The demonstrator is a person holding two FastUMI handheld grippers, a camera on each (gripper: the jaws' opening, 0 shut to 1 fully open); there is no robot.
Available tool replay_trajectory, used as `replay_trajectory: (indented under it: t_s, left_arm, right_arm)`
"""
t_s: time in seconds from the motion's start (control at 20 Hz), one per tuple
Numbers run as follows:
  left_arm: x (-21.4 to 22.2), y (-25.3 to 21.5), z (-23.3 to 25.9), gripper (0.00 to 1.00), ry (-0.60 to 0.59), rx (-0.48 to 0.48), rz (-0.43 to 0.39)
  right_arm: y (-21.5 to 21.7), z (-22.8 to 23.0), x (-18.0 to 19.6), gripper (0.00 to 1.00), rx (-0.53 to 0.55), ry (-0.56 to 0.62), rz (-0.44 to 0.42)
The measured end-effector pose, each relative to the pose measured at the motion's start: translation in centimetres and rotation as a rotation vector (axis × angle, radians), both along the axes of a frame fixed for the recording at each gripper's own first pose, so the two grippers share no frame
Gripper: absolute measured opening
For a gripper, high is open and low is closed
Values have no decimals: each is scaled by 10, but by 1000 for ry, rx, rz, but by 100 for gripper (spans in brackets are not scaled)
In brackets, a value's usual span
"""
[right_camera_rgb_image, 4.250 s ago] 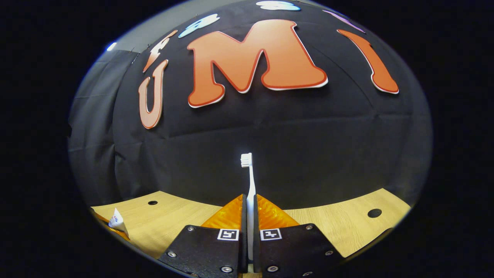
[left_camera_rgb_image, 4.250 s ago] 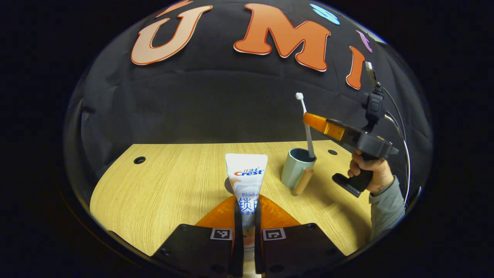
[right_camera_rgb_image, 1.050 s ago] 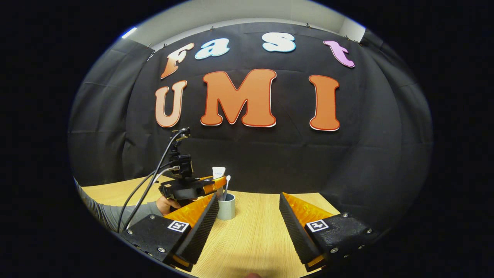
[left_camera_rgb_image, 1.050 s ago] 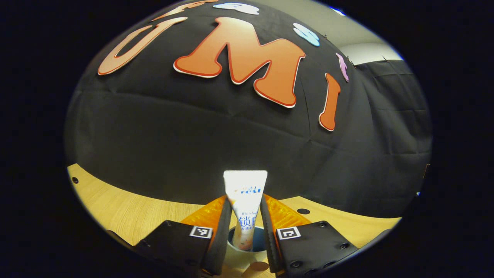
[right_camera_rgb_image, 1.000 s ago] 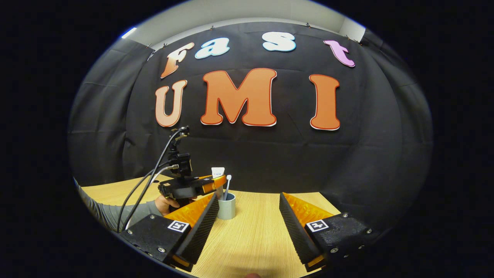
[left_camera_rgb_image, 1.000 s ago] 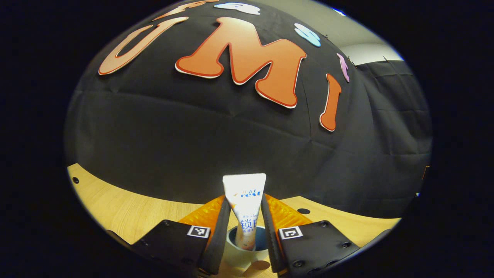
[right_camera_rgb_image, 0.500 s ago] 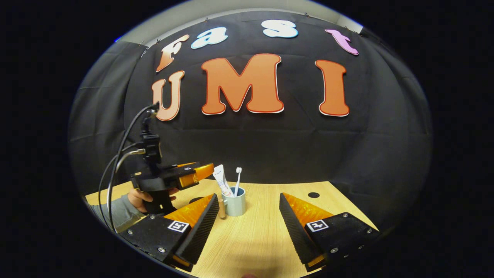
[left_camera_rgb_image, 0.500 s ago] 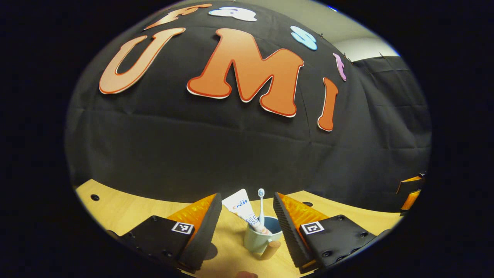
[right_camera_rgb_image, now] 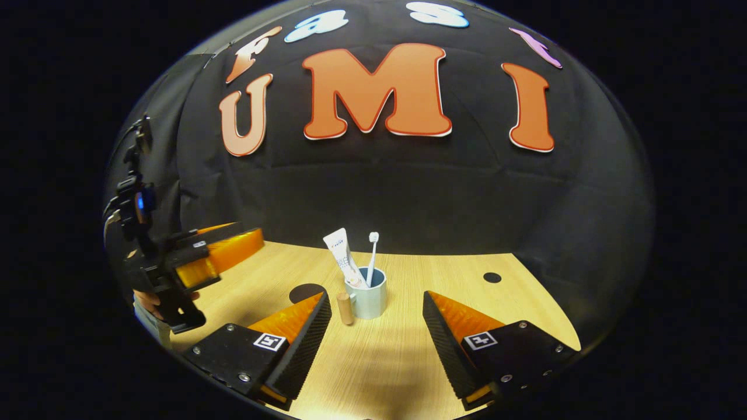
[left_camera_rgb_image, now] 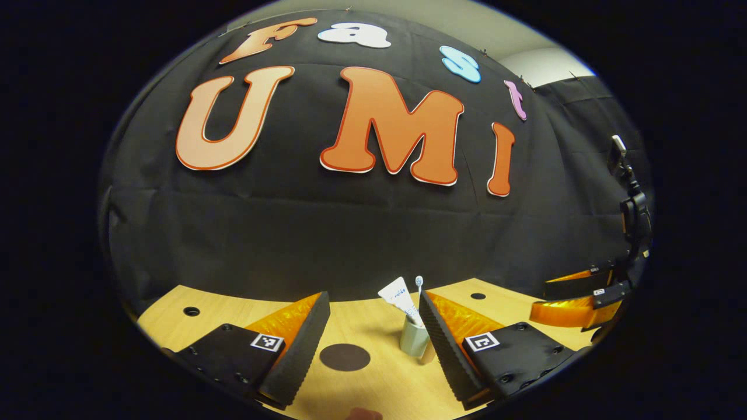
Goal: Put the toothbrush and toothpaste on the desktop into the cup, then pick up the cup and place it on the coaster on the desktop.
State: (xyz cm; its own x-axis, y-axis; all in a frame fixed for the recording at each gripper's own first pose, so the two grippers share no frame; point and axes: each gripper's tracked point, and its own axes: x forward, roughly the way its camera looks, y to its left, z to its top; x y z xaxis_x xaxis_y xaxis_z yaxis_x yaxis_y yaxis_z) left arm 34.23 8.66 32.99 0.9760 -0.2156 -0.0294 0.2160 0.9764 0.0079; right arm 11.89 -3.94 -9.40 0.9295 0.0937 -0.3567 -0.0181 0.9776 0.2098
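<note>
In the cup toothbrush and toothpaste already stand; loading done. Cup sits on the desk beside the coaster, not on it. Your left gripper and right gripper gape empty; lift is left.

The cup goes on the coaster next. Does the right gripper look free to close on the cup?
Probably yes: the right gripper is open, the cup stands just ahead between its fingers, and bare desktop lies between.

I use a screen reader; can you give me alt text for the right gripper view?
A cup holding a toothpaste tube and a toothbrush stands on a wooden desktop, between the open right gripper's fingers; a dark round coaster lies left of it.
</note>
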Motion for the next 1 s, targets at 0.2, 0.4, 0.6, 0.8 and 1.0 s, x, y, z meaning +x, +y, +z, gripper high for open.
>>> replay_trajectory:
  t_s: [0.2, 0.4, 0.6, 0.8, 1.0]
  left_arm:
    - [-32, 34, 9, 96, -1, 12, 68]
    - [-59, 49, 8, 97, 12, 11, 95]
    - [-77, 51, 10, 97, 2, 3, 112]
    - [-90, 42, -1, 97, 20, 40, 105]
    - [-100, 35, -7, 97, 27, 56, 88]
  right_arm:
    - [7, -8, 28, 95, 35, 92, 3]
    - [12, -22, 55, 95, 48, 198, 5]
    - [30, -39, 72, 93, 52, 310, 28]
    - [53, -64, 80, 92, 95, 417, 53]
    - [64, -97, 89, 89, 77, 537, 51]
